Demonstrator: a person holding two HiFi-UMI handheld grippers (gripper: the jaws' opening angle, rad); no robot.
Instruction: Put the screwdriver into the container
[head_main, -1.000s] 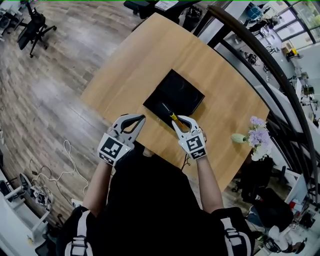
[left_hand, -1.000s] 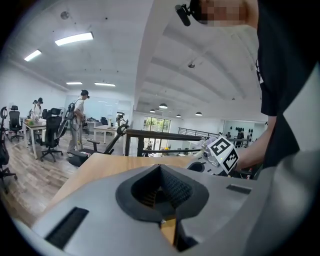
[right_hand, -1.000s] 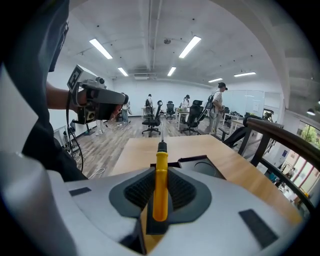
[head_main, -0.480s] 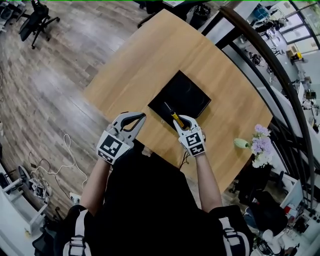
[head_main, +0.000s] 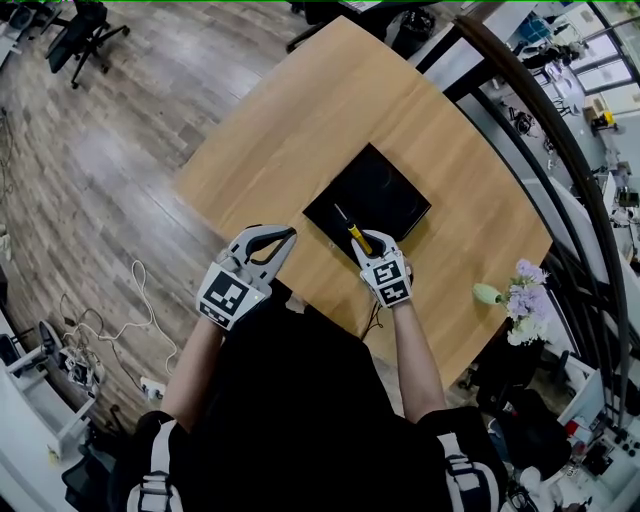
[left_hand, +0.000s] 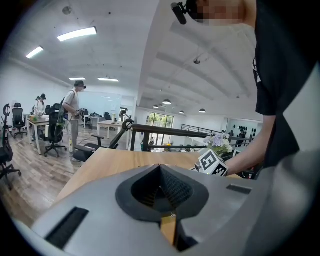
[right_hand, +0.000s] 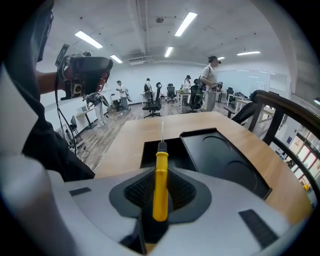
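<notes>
The right gripper (head_main: 362, 242) is squeezed shut on the yellow screwdriver (right_hand: 160, 175). The screwdriver's thin metal tip pokes out over the black container (right_hand: 227, 162) on the wooden table (head_main: 300, 120). The left gripper (left_hand: 160, 172) is closed and holds nothing.

A pale wooden table with rounded corners (head_main: 300, 120) stands on a grey-brown plank floor (head_main: 110, 170). Black wheeled office chairs (head_main: 85, 28) stand beyond its far left corner. A dark curved railing (right_hand: 285, 105) passes its right edge. Strip lights (right_hand: 186, 23) glow overhead.
</notes>
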